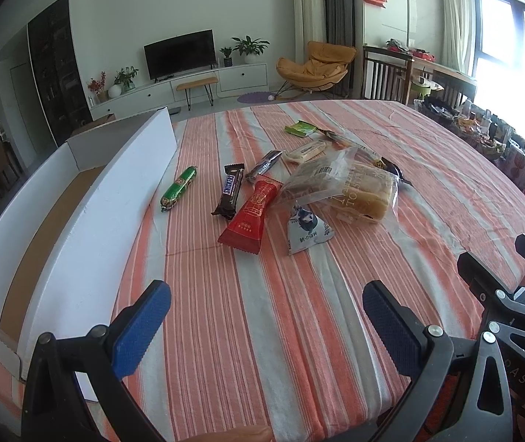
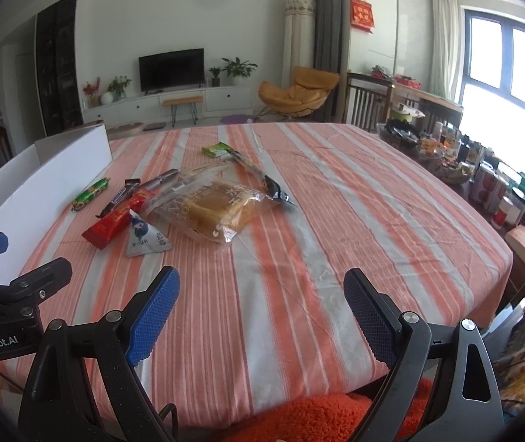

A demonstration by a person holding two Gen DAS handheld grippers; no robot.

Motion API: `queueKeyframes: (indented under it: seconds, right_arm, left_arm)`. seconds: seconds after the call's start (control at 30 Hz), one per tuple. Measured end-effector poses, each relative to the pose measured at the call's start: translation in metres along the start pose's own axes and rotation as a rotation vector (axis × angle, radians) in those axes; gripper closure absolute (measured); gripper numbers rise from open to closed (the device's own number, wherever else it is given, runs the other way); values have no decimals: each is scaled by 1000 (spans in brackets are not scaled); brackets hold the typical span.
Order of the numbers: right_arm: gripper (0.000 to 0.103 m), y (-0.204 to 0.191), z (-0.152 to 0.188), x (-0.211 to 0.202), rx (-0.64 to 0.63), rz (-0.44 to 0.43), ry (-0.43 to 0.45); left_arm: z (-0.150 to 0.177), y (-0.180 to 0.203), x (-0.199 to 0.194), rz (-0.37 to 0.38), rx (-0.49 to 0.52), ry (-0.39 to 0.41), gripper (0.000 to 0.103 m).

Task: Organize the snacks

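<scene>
In the lower part of each wrist view, the left gripper (image 1: 266,322) and right gripper (image 2: 261,311) are seen spread wide and empty above the striped tablecloth (image 1: 336,294). At frame centre the snacks are clustered: a green sausage (image 1: 179,188), a Snickers bar (image 1: 230,191), a red packet (image 1: 251,217) and bagged toast (image 1: 350,191). A white cardboard box (image 1: 89,221) is seen at the left, beside the sausage.

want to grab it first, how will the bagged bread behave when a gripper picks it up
The bread bag looks soft: thick slices in loose clear film, so a firm pinch would probably squash them. The slack crinkled end toward the Snickers bar may slip or stretch if gripped alone. It seems bulky but light, likely sagging when lifted from one side.
</scene>
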State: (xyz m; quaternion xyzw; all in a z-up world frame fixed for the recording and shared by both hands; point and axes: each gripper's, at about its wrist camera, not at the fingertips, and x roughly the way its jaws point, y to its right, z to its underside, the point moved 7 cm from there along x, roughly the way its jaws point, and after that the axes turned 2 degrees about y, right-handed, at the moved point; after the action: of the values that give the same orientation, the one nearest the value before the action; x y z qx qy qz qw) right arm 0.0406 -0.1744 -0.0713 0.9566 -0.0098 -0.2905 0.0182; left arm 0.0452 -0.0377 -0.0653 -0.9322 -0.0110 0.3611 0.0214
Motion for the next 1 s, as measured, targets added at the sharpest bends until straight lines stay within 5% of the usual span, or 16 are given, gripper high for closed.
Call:
queueKeyframes:
  seconds: [1.0]
  right_arm:
    - [10,0,5,5,2,-1,-25]
  left_arm:
    - [-1,-6,-1,3,-11,10,0]
